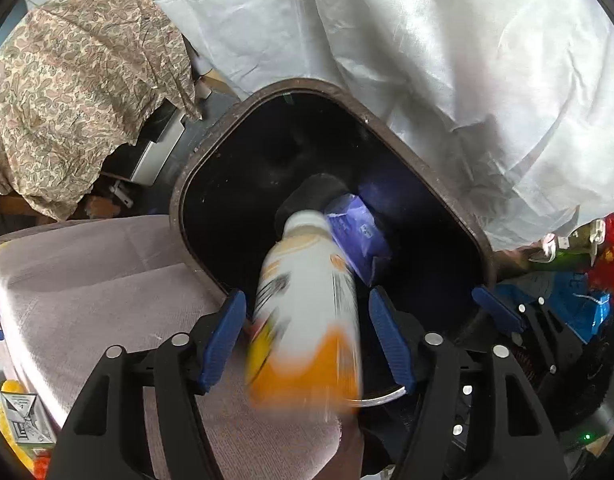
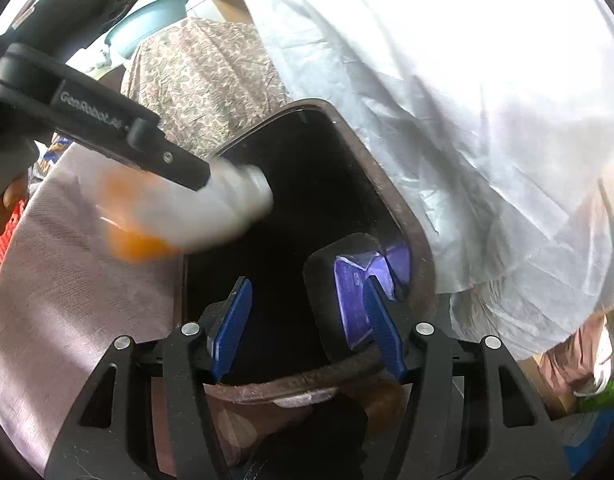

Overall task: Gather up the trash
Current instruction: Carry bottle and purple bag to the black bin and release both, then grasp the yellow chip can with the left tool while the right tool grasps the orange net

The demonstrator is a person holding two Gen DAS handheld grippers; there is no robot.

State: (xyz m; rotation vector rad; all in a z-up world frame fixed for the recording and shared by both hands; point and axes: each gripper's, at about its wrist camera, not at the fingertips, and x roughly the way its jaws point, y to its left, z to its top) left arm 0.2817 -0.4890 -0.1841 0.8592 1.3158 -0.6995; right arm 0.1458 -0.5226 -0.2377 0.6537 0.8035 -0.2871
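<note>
Below, the dark bin point(image 1: 331, 168) holds a purple packet point(image 1: 359, 236) and a black piece. A blurred white-and-orange bottle point(image 1: 307, 312) hangs between the left gripper point(image 1: 307, 336)'s spread jaws, pads apart from it. The right gripper point(image 2: 307, 328)'s jaws stand open, empty.

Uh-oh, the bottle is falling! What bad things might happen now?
1. The bottle is blurred, loose between the left gripper's open pads, right over the bin's near rim. It might clip the rim and tumble out.
2. The purple packet and a black thing sit at the bin's corner beside the right gripper; they may not drop fully in.
3. The white sheet drapes against the bin and could slip inside.
</note>
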